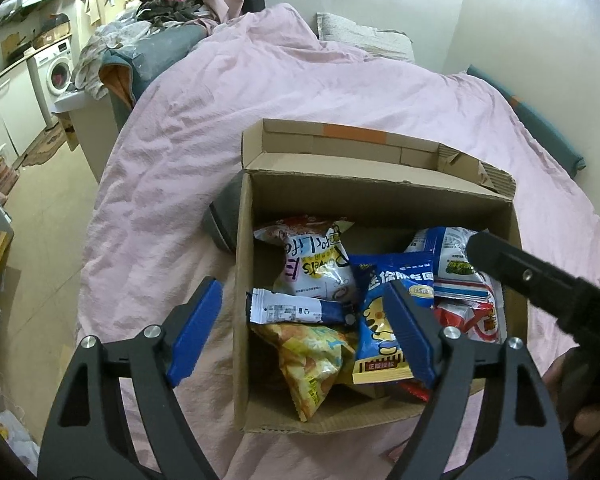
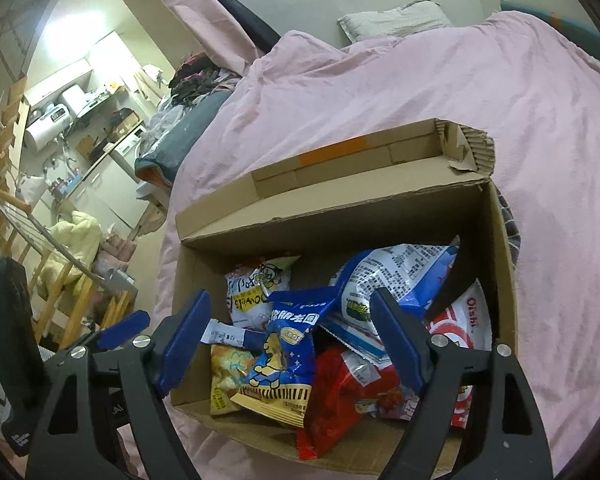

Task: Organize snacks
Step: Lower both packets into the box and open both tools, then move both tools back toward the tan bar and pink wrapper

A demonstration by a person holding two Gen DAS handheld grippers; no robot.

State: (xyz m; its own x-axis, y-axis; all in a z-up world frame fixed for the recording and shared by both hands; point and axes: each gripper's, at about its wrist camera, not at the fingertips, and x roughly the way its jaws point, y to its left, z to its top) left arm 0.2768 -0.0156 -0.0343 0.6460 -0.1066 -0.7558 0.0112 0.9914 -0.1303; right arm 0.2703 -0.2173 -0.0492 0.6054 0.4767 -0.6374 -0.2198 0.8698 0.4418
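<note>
On top of the pink wrinkled duvet (image 1: 300,92) of the bed sits an open brown cardboard box (image 1: 243,280), stuffed with loose snack bags. Both hovering right over it: left blue-padded gripper (image 1: 300,332) spread wide with nothing between the pads, straddling the near left wall; right blue-padded gripper (image 2: 295,340) equally wide and empty, above the middle of the pile.

Risks from here, just guessing:
- Soft bedding = wobbly box, so pushing down on that wall could tip or slide it.
- Shiny blue cartoon-print snack bag (image 2: 279,356) lies on top of the heap, slippery film, easy to pinch only a corner and drop.
- Red crinkly foil packet (image 2: 340,392) leans over the front edge, could spill out if nudged.
- Two grippers close together, could bump.
</note>
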